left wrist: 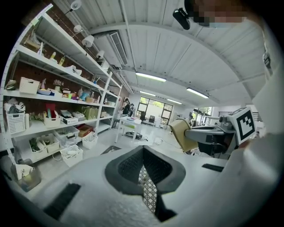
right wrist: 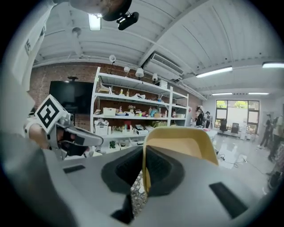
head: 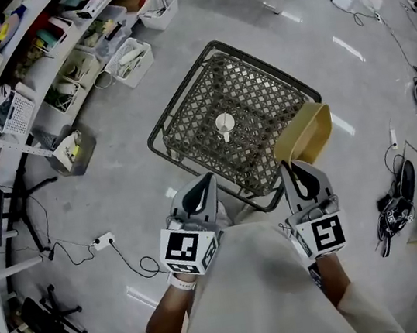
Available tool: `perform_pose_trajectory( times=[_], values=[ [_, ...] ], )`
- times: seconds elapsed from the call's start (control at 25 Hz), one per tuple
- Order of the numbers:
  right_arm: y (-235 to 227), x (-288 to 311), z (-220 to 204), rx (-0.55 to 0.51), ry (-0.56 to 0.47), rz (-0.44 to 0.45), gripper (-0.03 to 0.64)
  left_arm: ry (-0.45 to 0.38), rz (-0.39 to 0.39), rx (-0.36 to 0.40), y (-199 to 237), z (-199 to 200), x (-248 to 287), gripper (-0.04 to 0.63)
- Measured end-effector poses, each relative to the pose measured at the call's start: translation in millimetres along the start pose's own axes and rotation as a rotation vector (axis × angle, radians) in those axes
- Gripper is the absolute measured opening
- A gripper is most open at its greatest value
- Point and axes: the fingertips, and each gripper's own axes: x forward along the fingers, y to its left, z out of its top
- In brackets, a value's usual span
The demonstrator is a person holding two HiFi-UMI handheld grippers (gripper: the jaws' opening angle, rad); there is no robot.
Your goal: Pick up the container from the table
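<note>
The yellow container (head: 307, 132) hangs over the near right edge of the mesh tabletop (head: 243, 86) and appears clear of it, so the pick-up looks done. The right tool (head: 293, 165) pinches one thin side wall edge-on between its pads, which leaves the body free. The left tool (head: 204, 180) is pressed together and empty beside it, apparently unneeded.

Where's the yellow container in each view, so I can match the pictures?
Head view: right of centre, container held at the right gripper's jaws.
Left gripper view: right of centre, at mid-height.
Right gripper view: centre, its wall clamped between the jaws.
Shared landmark: the shelves.
</note>
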Motion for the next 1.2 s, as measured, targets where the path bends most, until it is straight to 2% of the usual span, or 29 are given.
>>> perform_pose_trajectory(
  times=[0.32, 0.64, 1.2],
  values=[
    [-2.3, -30.6, 17.6, 0.054, -0.1, -0.045, 0.028, -0.025, -0.008, 0.012, -13.3, 7.4, 0.8, 0.023],
    [-6.4, -45.8, 5.6, 0.088, -0.117, -0.084, 0.028, -0.028, -0.02, 0.02, -25.2, 7.0, -2.1, 0.023],
    [-9.9, -52.8, 1.1, 0.11, -0.126, -0.097, 0.028, -0.024, -0.026, 0.026, -29.7, 6.1, -4.7, 0.023]
  ],
)
